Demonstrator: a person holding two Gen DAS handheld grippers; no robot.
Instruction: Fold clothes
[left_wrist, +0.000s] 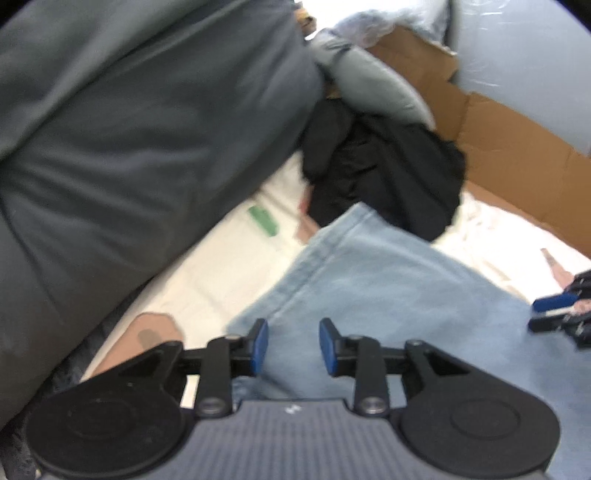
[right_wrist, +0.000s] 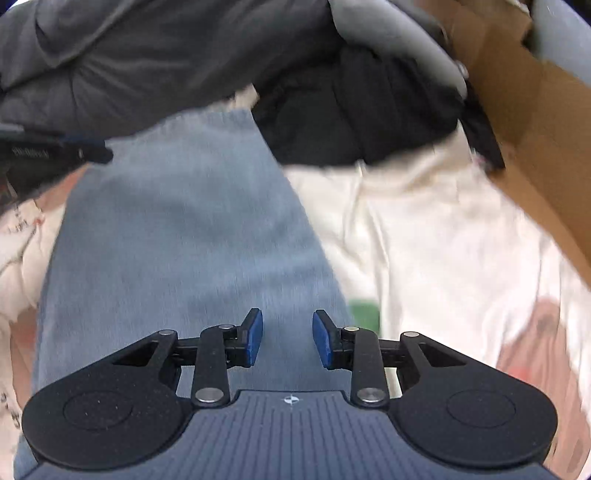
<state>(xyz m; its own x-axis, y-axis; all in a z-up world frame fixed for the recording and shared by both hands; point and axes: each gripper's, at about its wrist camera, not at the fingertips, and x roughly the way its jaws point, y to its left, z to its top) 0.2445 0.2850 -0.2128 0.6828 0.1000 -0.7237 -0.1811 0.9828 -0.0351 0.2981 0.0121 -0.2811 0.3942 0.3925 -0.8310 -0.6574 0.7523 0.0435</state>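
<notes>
A light blue garment (left_wrist: 388, 288) lies spread flat on a white printed sheet (left_wrist: 207, 266). My left gripper (left_wrist: 293, 328) hovers over its near left part, blue pads apart with nothing between them. My right gripper (right_wrist: 287, 319) is open above the same blue garment (right_wrist: 177, 221), close to its right edge, also empty. A crumpled black garment (left_wrist: 384, 173) sits just past the blue one's far end and also shows in the right wrist view (right_wrist: 362, 110). The right gripper (left_wrist: 554, 310) shows at the right edge of the left wrist view. The left gripper (right_wrist: 55, 151) appears at the left of the right wrist view.
A bulky dark grey quilt (left_wrist: 129, 129) rises along the left and far side. A lighter grey padded piece (left_wrist: 373, 85) lies behind the black garment. A brown cardboard box (left_wrist: 498, 147) borders the sheet at the right. White sheet (right_wrist: 424, 229) lies bare right of the blue garment.
</notes>
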